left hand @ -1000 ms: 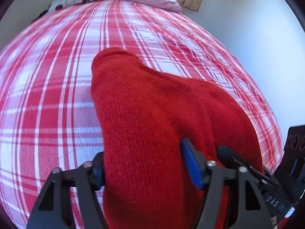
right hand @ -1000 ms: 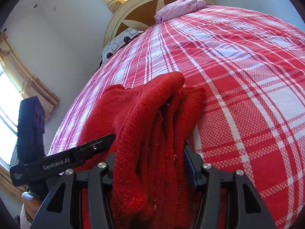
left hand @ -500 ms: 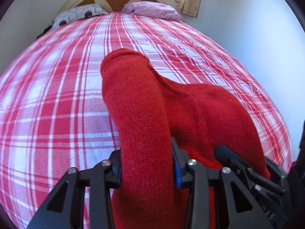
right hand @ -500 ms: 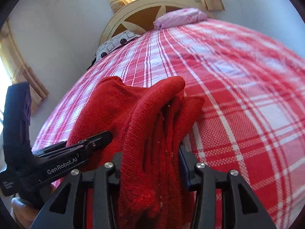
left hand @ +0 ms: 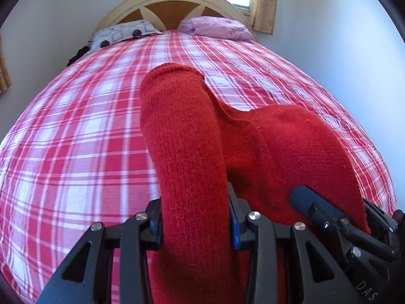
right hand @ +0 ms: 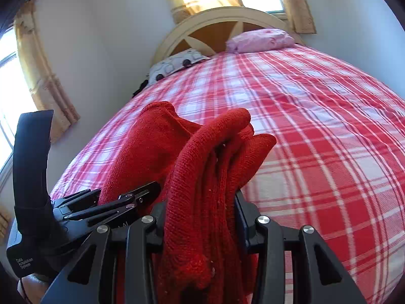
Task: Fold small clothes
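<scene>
A red knitted garment (left hand: 265,147) hangs bunched between both grippers above the red-and-white plaid bed (left hand: 76,139). My left gripper (left hand: 195,217) is shut on a thick rolled fold of it. My right gripper (right hand: 202,215) is shut on another bunch of the same garment (right hand: 210,167), with several layers squeezed between its jaws. The two grippers are close side by side: the right one shows at the lower right of the left wrist view (left hand: 336,225), the left one at the lower left of the right wrist view (right hand: 111,202). The garment hides both sets of fingertips.
A patterned white pillow (left hand: 121,34) and a pink pillow (left hand: 217,26) lie at the bed's head by a cream headboard (left hand: 177,2). White walls flank the bed. A curtained window (right hand: 38,76) is at the left.
My left gripper's jaws have closed in on the red fold. Both grippers have lifted and tilted up, so more of the headboard and windows shows. The garment is more bunched.
</scene>
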### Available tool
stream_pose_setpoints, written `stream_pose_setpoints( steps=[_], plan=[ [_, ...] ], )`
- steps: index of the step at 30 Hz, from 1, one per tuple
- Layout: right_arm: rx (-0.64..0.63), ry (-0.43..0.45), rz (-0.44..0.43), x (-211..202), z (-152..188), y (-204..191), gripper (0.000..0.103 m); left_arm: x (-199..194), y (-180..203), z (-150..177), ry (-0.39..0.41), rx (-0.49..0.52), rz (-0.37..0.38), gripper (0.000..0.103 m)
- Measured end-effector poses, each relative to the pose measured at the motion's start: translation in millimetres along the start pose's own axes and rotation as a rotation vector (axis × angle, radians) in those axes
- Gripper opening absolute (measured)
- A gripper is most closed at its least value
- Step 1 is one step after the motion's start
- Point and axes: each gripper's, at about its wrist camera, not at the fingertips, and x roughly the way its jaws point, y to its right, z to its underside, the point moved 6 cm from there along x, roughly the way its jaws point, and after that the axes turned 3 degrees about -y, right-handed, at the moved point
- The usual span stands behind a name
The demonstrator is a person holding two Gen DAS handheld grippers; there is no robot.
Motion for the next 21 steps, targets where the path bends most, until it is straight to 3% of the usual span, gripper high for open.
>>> stream_pose_setpoints(
  steps=[21],
  plan=[
    [-0.132, -0.074, -0.226, 79.1, 4.3, -158.3, 0.042, -22.9, -157.5, 15.4, 0.019, -0.188, -0.217, 0.040]
  ],
)
